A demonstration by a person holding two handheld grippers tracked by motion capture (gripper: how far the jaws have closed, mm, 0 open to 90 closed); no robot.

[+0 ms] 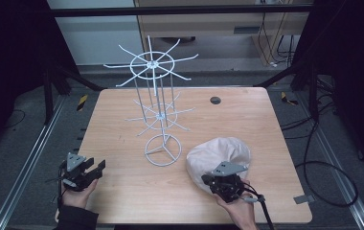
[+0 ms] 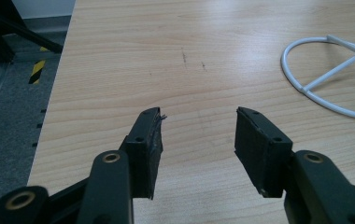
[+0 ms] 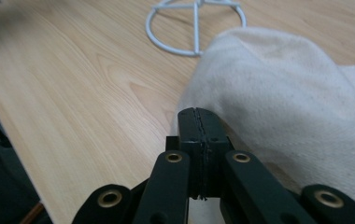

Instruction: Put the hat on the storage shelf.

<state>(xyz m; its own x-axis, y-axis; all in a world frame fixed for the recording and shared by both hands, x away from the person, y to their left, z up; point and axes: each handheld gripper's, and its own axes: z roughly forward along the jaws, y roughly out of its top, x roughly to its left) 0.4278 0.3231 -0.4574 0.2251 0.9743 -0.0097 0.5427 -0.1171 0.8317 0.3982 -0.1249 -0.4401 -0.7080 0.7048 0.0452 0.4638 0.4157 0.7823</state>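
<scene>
A cream cloth hat [image 1: 218, 152] lies domed on the wooden table [image 1: 122, 191] at the front right. My right gripper [image 1: 222, 181] sits at the hat's near edge, held by a hand. In the right gripper view its jaws [image 3: 198, 114] are shut, pads pressed flat together, with the hat [image 3: 283, 93] just beyond and to the right of the tips. I see no cloth between them. My left gripper [image 1: 97, 170] rests at the table's front left, open, with bare wood between its jaws [image 2: 198, 126]. A white wire display rack [image 1: 156, 96] stands mid-table.
The rack's round base ring [image 2: 325, 79] [image 3: 195, 23] lies between the two grippers, left of the hat. Its thin hooks spread out at two heights. A dark round grommet [image 1: 215, 100] sits at the table's far side. Cables [image 1: 324, 167] trail on the floor at right.
</scene>
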